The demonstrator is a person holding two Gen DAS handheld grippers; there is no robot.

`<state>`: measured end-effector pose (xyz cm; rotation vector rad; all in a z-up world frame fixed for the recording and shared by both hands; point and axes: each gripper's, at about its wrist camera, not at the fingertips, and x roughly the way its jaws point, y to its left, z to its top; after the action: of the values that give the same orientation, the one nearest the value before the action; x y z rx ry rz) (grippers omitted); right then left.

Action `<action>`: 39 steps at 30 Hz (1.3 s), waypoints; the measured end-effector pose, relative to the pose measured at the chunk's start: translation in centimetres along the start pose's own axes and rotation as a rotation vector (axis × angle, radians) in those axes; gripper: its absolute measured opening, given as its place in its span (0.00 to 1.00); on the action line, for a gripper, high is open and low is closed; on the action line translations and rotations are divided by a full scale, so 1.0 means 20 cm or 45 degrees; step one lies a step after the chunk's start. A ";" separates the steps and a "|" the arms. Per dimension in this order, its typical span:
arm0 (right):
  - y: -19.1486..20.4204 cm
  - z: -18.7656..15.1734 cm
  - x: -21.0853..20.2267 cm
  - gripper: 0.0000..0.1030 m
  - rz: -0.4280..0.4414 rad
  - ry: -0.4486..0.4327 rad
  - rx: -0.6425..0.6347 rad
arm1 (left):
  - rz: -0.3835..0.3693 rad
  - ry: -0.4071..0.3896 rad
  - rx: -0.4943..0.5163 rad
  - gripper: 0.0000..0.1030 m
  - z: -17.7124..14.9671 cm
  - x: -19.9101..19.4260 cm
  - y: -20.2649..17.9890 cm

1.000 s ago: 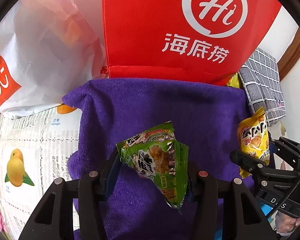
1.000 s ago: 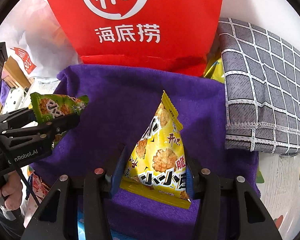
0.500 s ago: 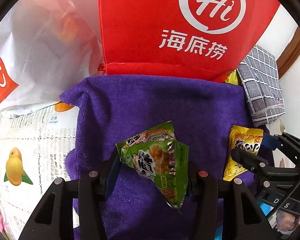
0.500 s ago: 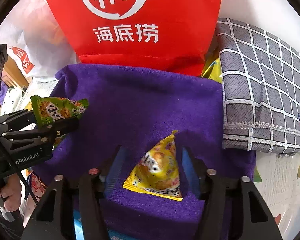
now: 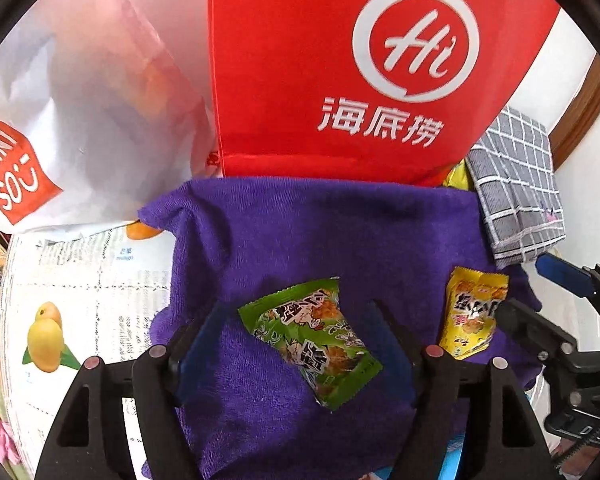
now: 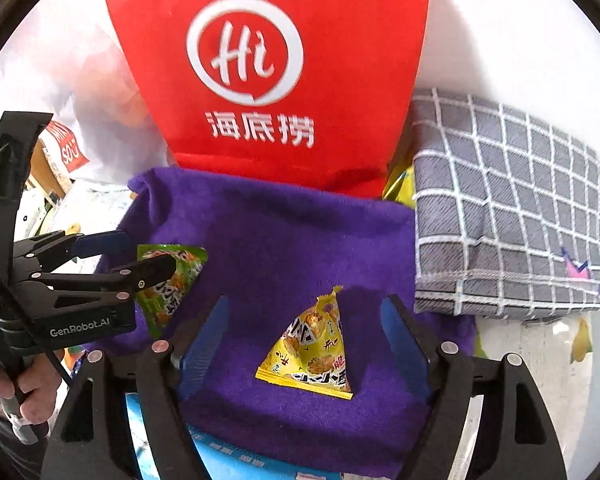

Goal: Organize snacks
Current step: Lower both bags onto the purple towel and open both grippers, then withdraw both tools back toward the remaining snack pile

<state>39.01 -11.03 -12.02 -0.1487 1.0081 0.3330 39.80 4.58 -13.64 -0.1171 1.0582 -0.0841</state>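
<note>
On the purple towel (image 5: 300,232), the green snack packet (image 5: 310,336) lies near its front edge and the yellow snack packet (image 6: 314,346) toward its right edge. Both look light, puffy and crinkly-slick, best pinched at a sealed seam. The left gripper (image 5: 296,332) and right gripper (image 6: 306,332) have just been opening; each stands wide around its packet, pads clear.

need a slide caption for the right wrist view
Right claw open over the yellow snack lying on the purple towel, red bag behind.

both wrist views look steeply down, close over the purple towel (image 5: 320,232), sharing it and the red bag (image 6: 284,72).
</note>
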 end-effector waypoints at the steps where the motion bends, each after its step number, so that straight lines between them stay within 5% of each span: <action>1: -0.01 -0.01 -0.04 0.77 -0.004 -0.025 0.000 | 0.000 -0.006 -0.001 0.70 0.00 -0.01 0.00; 4: 0.00 0.00 -0.12 0.85 0.007 -0.098 0.025 | 0.014 -0.017 0.001 0.70 0.01 -0.04 0.00; 11: 0.04 -0.03 -0.29 0.85 0.039 -0.241 0.027 | 0.002 -0.081 0.037 0.70 -0.01 -0.18 -0.03; 19: 0.10 -0.22 -0.50 0.85 -0.098 -0.263 0.000 | -0.065 -0.143 0.090 0.70 -0.04 -0.35 -0.11; 33: 0.00 -0.69 -0.81 0.84 -0.065 -0.216 0.243 | -0.176 -0.189 0.131 0.70 -0.28 -0.67 -0.14; 39: 0.01 -0.84 -0.78 0.68 -0.068 -0.199 0.281 | -0.130 -0.153 0.088 0.76 -0.43 -0.67 -0.03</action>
<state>17.83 -18.61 -7.61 0.0499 0.8780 0.1797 25.82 5.13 -6.17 -0.1124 0.9280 -0.2035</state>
